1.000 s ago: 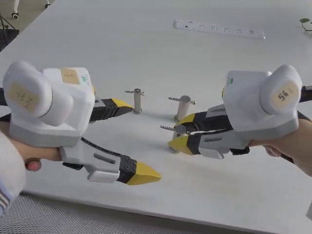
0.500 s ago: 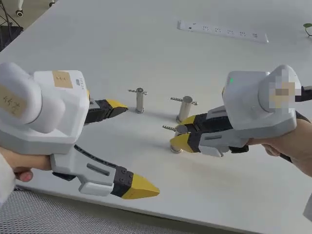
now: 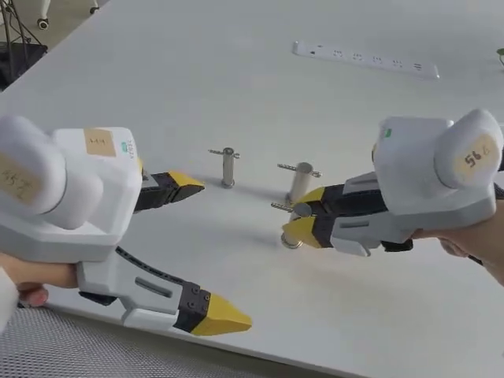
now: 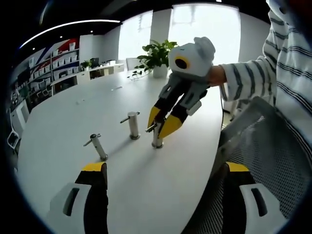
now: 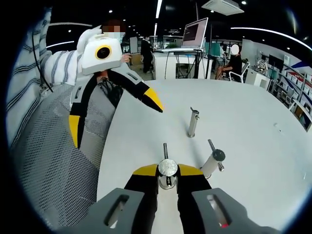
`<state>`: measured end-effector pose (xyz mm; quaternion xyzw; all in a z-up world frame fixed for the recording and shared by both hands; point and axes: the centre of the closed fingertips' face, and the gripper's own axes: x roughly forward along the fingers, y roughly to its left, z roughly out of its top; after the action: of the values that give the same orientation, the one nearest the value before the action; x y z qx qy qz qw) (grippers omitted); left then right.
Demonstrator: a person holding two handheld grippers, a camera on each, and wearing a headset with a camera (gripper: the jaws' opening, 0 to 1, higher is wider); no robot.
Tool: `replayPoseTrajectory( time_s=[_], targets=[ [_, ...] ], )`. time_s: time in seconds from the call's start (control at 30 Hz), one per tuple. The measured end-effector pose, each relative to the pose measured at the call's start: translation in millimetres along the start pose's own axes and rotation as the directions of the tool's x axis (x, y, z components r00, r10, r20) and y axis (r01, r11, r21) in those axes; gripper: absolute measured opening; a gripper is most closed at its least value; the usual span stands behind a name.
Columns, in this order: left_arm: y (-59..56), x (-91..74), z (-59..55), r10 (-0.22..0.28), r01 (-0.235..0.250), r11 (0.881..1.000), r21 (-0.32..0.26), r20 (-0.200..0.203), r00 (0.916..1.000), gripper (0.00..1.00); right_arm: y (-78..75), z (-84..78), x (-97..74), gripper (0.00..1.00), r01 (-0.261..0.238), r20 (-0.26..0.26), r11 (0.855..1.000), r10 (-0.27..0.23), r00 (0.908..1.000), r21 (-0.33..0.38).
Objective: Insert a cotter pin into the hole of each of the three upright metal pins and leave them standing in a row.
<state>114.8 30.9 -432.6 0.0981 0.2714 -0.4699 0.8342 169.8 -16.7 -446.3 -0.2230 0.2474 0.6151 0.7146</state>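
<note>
Three upright metal pins stand on the white table, each with a cotter pin through its top: a far-left pin, a middle pin and a near pin. My right gripper is shut on the near pin, whose cotter pin sticks out to the left. To the left of the row, my left gripper is open wide and holds nothing. In the left gripper view its jaws frame the pins and the right gripper.
A white power strip lies at the far side of the table. The table's near edge runs just under the left gripper. A mesh chair stands beside the table, and a potted plant at its far end.
The left gripper has drawn back a little toward the table's near edge. The right gripper stays shut on the near pin. The three pins have not moved.
</note>
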Motion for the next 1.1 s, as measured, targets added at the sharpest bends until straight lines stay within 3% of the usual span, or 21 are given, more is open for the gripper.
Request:
replayPoseTrajectory(
  time_s=[0.2,0.5,0.8,1.1],
  targets=[
    [0.4,-0.2,-1.0,0.005,-0.005,1.0,-0.008,-0.01,0.9999,0.98,-16.5,-10.6,-23.3,0.08,0.004,-0.005,1.0,-0.004,1.0,-0.024],
    [1.2,-1.6,-2.1,0.01,-0.01,1.0,-0.013,-0.032,0.9994,0.97,-49.3,-24.1,-56.1,0.08,0.052,-0.003,0.998,-0.053,0.9986,-0.039],
    [1.5,-4.1,-6.5,0.02,-0.021,0.999,-0.026,-0.054,0.9984,0.97,-72.9,-42.0,-69.0,0.08,0.069,-0.04,0.996,-0.072,0.9966,-0.062],
    [8.5,-11.6,-7.7,0.063,-0.066,0.996,-0.057,-0.052,0.9967,0.96,-75.2,-50.4,-64.5,0.08,0.037,-0.041,0.997,-0.04,0.9983,-0.062]
  ],
)
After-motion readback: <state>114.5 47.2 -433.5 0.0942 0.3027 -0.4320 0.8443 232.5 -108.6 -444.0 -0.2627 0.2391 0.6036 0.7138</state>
